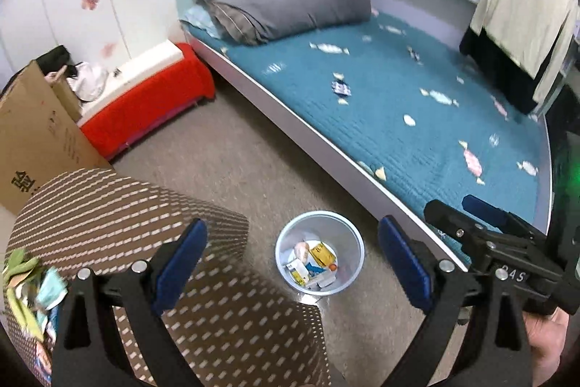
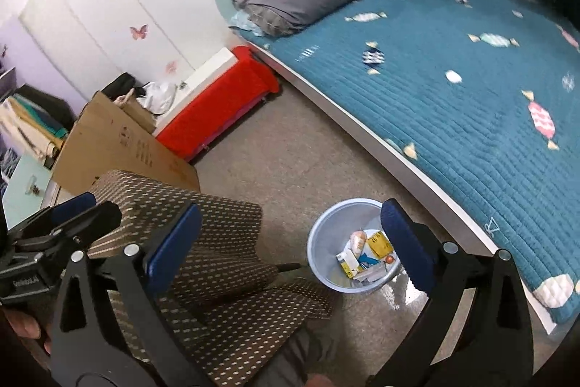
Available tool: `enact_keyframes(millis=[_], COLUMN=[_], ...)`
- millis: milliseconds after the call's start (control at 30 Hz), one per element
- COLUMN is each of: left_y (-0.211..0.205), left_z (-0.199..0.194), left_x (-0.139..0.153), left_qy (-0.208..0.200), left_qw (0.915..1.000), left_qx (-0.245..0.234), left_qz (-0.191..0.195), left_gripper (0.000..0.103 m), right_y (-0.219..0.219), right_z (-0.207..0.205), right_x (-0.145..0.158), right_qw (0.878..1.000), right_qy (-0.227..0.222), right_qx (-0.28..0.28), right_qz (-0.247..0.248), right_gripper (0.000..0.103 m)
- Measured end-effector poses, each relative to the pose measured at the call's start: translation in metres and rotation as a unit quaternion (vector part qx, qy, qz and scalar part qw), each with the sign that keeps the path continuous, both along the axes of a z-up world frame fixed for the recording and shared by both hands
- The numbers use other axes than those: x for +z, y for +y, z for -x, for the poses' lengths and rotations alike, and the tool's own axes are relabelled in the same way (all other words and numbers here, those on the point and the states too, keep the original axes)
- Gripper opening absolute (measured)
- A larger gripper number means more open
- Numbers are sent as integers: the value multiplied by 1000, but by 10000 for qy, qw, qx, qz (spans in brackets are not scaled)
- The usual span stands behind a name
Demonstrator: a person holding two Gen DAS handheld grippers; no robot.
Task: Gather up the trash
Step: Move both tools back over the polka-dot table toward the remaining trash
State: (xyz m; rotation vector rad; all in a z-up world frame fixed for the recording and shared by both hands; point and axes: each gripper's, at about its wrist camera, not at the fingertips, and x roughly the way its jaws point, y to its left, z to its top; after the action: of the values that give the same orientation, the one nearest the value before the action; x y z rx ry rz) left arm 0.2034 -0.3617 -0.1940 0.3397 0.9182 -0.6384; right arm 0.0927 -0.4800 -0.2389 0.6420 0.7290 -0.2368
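A pale blue trash bin [image 1: 286, 243] stands on the floor beside the bed, holding several wrappers and small boxes [image 1: 314, 264]. It also shows in the right wrist view [image 2: 322, 234] with the trash inside [image 2: 366, 256]. My left gripper [image 1: 291, 265] is open and empty, held high above the bin. My right gripper [image 2: 290, 242] is open and empty too, above the bin and stool. The right gripper also appears at the right of the left wrist view [image 1: 471, 216]. More crumpled wrappers [image 1: 27, 292] lie on the brown patterned stool [image 1: 145, 213] at the far left.
A bed with a teal candy-print cover [image 1: 398, 104] and a grey folded duvet [image 1: 286, 2] fills the right. A red-covered bench [image 1: 152, 97] and a cardboard box [image 1: 32, 140] stand by the wall. Clothes [image 1: 522, 6] hang at the bed's foot.
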Motion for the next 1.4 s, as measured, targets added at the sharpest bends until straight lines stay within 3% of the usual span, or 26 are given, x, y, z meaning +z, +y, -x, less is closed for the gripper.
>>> enact_keyframes(millis=[400, 633, 1167, 1400], left_y=[92, 155, 284, 334], left_z=[29, 38, 40, 44], left_x=[46, 58, 37, 19], left_qy=[-435, -579, -535, -741], left_qw=[9975, 9941, 9854, 9840], left_qx=[259, 572, 1333, 1480], left_qz=[501, 718, 909, 660], left_gripper=[94, 94, 94, 94], right_y=[79, 129, 236, 267], right_z=[-7, -19, -50, -57], right_x=[63, 86, 93, 81], right_qw=[9959, 9904, 9731, 9672], right_qy=[-389, -511, -439, -269], right_qx=[699, 1136, 2096, 2364], right_qz=[427, 598, 846, 894], right_gripper=[97, 97, 97, 97])
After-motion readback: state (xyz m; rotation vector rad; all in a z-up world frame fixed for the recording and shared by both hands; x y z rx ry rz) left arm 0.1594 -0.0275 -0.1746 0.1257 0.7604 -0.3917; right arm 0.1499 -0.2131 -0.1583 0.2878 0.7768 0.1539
